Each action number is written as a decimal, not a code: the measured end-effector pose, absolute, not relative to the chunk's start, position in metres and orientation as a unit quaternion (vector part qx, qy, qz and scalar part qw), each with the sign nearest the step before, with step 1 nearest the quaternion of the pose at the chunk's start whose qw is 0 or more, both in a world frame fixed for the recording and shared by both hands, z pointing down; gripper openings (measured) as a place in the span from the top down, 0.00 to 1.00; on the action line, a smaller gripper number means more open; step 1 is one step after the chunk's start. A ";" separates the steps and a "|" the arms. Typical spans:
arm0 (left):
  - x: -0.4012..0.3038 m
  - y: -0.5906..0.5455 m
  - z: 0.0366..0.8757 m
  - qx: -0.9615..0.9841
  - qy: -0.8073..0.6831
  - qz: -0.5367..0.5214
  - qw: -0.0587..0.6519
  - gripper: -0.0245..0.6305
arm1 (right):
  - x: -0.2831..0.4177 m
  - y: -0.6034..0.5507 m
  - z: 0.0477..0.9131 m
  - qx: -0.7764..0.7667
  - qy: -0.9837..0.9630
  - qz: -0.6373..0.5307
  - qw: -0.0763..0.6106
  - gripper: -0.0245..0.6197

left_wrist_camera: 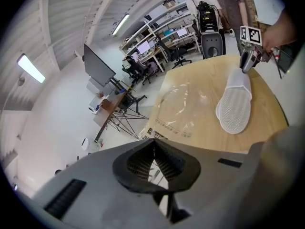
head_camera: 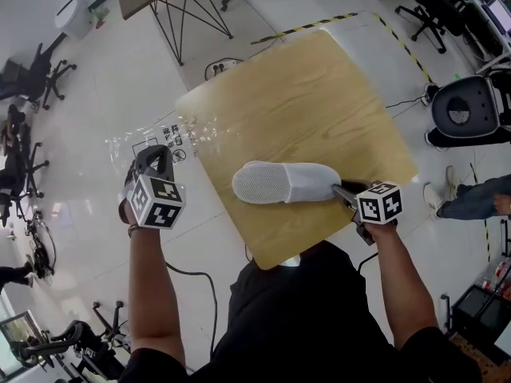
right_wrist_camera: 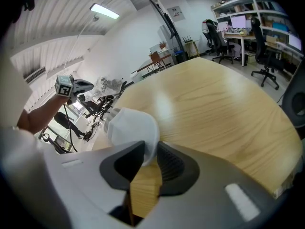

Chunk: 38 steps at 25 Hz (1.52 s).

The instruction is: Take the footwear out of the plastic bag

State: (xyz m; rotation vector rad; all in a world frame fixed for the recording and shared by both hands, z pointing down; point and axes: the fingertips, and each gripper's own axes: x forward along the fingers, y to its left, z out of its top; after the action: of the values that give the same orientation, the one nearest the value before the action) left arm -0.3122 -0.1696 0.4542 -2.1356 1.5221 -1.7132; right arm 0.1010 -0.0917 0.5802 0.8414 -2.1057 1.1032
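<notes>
Basically done, I'd say: right gripper (head_camera: pixel 342 191) is pinching the white shoe (head_camera: pixel 283 183) by its heel, left gripper (head_camera: pixel 152 156) is clamping the empty plastic bag (head_camera: pixel 190 130) alongside.

Black shirt (head_camera: pixel 319 317); grey left gripper (left_wrist_camera: pixel 153 162), right gripper (right_wrist_camera: pixel 146 160); black-white marker cubes (head_camera: pixel 156 202).

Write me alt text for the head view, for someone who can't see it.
Seen from above, a person holds a claw in each hand: the right claw grips the heel of a white shoe lying on a wooden table, while the left claw holds a clear plastic bag at the table's left edge.
</notes>
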 end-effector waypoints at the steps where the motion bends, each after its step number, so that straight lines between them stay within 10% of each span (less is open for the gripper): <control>1: -0.308 -0.172 0.454 -0.684 0.484 -0.545 0.007 0.95 | 0.101 -0.092 0.580 0.318 -0.795 0.417 0.305 0.83; 19: -0.071 -0.239 0.512 -0.799 0.349 -0.490 0.000 0.95 | 0.097 -0.100 0.581 0.305 -0.800 0.434 0.280 0.83; 38: -0.044 -0.220 0.555 -0.843 0.290 -0.428 -0.146 0.83 | 0.108 -0.097 0.575 0.345 -0.786 0.431 0.280 0.72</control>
State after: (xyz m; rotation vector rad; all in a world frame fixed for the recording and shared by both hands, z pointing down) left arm -0.0438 -0.2199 0.5550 -2.9278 1.0078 -1.4851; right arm 0.1077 -0.0966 0.5754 0.9240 -2.1058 1.1548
